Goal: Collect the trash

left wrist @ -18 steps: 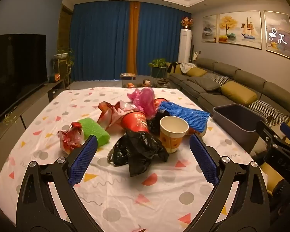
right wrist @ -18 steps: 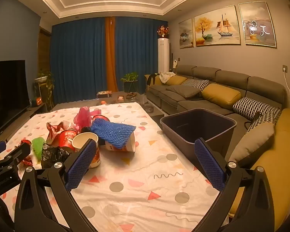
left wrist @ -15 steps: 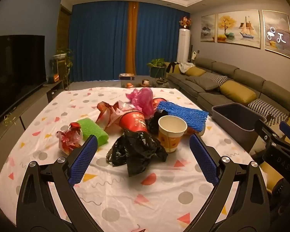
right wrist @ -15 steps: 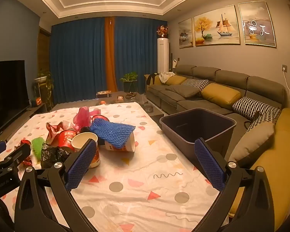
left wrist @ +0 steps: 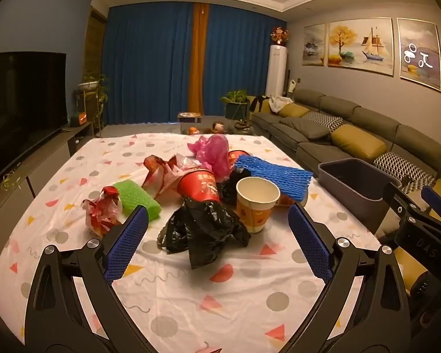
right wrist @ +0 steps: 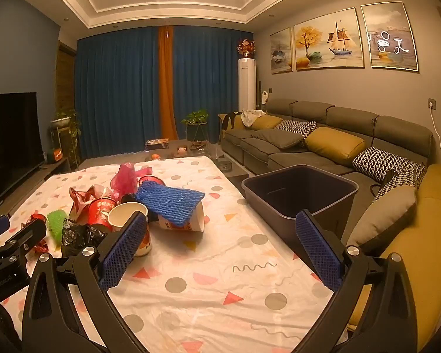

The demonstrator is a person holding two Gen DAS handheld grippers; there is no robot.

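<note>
A heap of trash lies on the patterned tablecloth: a crumpled black plastic bag, a yellow paper cup, a red cup, blue foam netting, green foam netting, a pink bag and red wrappers. My left gripper hangs open just short of the black bag, nothing between its fingers. My right gripper is open too, over bare cloth to the right of the heap, near the paper cup. A dark grey bin stands off the table's right edge.
A grey sofa with yellow and patterned cushions runs along the right wall behind the bin. A TV on a low cabinet lines the left side. Blue curtains and potted plants stand beyond the table's far end.
The left wrist view has crept slightly closer to the heap; the black bag sits a bit lower and larger. The right wrist view is nearly unchanged. Both grippers stay open.
</note>
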